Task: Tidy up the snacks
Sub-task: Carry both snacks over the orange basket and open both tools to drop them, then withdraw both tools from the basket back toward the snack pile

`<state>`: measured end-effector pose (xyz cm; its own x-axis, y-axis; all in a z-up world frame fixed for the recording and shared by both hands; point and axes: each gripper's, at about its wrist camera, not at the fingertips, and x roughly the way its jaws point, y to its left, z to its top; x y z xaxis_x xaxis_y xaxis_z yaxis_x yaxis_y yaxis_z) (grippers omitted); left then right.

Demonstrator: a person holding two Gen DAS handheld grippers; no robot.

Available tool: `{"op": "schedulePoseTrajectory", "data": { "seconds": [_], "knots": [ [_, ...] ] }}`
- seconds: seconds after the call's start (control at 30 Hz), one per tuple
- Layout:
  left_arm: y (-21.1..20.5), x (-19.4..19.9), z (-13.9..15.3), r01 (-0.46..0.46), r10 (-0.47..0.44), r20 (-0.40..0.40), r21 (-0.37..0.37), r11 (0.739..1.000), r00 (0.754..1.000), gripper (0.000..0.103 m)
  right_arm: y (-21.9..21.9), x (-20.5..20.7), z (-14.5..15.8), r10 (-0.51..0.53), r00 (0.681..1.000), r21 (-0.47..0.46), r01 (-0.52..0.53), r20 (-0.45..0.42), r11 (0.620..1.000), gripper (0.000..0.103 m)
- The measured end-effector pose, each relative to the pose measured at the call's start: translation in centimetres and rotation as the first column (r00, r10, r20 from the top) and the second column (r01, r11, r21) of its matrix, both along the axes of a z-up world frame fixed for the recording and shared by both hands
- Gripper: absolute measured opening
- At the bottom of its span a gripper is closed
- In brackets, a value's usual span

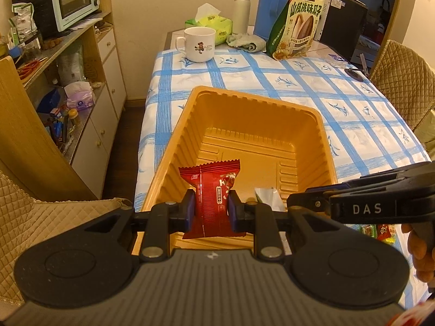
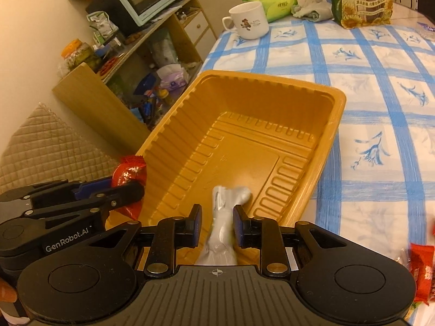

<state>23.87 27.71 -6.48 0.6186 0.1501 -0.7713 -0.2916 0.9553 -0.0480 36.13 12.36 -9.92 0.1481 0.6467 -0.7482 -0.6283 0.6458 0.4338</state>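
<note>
So the left gripper (image 1: 211, 212) has its pads clamped on a red snack packet (image 1: 213, 198) with crimped, zigzag-cut ends and white print, held over the near end of the orange ribbed plastic tray (image 1: 272, 103). The right gripper (image 2: 217, 224) pinches a crinkly silver-white packet (image 2: 223, 217), its far end dipping into the tray. Tray floor looks otherwise bare; it sits on the blue-checked tablecloth (image 2: 380, 163).

Ribbed orange plastic tray (image 1: 323, 146); red crimped snack packet (image 1: 214, 198) upright at its 6 o'clock rim, silver foil packet (image 2: 221, 231) beside
</note>
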Motion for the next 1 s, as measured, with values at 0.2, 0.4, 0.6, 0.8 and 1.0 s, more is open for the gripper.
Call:
{"op": "schedulePoseTrajectory", "data": {
  "seconds": [0.2,0.4,0.6,0.8,1.0],
  "knots": [
    [0.0,0.7,-0.2,0.022,-0.022,0.0,-0.005,1.0,1.0,0.023,0.0,0.1,0.1,-0.005,1.0,-0.01,0.005,0.013,1.0,0.026],
    [0.0,0.8,-0.2,0.021,-0.021,0.004,-0.008,1.0,1.0,0.029,-0.1,-0.2,0.5,0.0,1.0,-0.006,0.0,0.03,1.0,0.027],
    [0.0,0.0,-0.1,0.014,-0.014,0.004,-0.014,1.0,1.0,0.033,-0.9,-1.0,1.3,0.012,0.997,0.024,-0.014,0.073,1.0,0.055],
    [-0.8,-1.7,0.7,0.003,-0.003,0.013,-0.019,1.0,1.0,0.036,-2.2,-1.8,2.4,0.015,0.994,0.041,-0.02,0.112,0.999,0.062],
    [-2.6,-3.7,2.1,-0.015,0.016,0.036,-0.019,1.0,0.999,0.043,-4.2,-2.8,3.6,0.023,0.987,0.06,-0.033,0.157,0.998,0.068]
  ]
}}
